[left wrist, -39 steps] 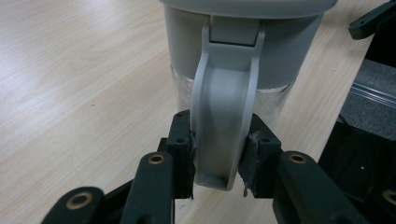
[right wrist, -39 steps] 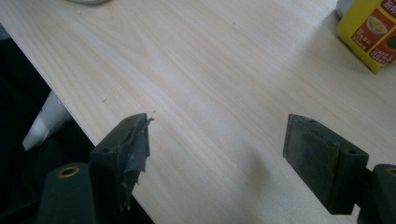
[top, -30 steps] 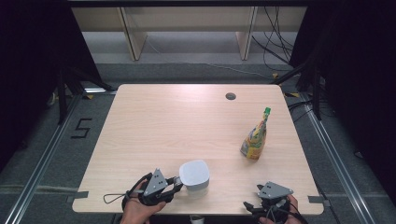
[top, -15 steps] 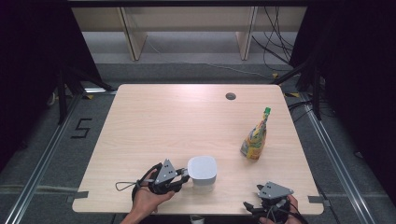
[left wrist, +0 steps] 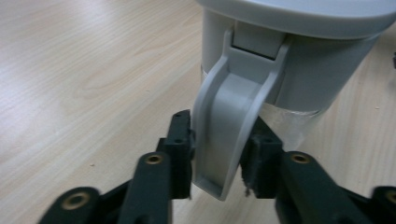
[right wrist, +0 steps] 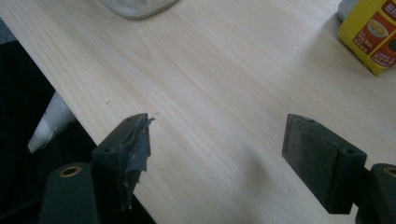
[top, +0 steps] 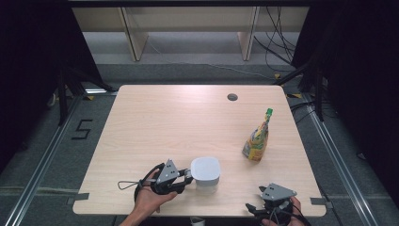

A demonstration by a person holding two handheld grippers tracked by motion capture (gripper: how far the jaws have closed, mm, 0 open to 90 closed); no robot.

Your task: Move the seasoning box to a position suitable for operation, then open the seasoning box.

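Note:
A white lidded container (top: 205,170) stands upright near the table's front edge; its clear lower body (right wrist: 135,7) shows at the top of the right gripper view. Its grey handle (left wrist: 229,116) hangs between the jaws of my left gripper (top: 188,178) (left wrist: 219,154). Those jaws have just been opening, and the pads now sit loosely beside the handle. My right gripper (top: 274,188) (right wrist: 217,154) rests at the front right edge, open wide over bare wood. A yellow pouch with a green cap (top: 256,141) (right wrist: 371,32) stands to the right.
The light wooden table (top: 179,122) has a round cable hole (top: 232,97) at the back right. Dark floor and the table's front edge lie just below both hands. Shelving and cables stand behind the table.
The container was tilted in my left gripper; it moved a little right and now stands upright on the table. The left jaws have widened around the handle. The right gripper has kept still.

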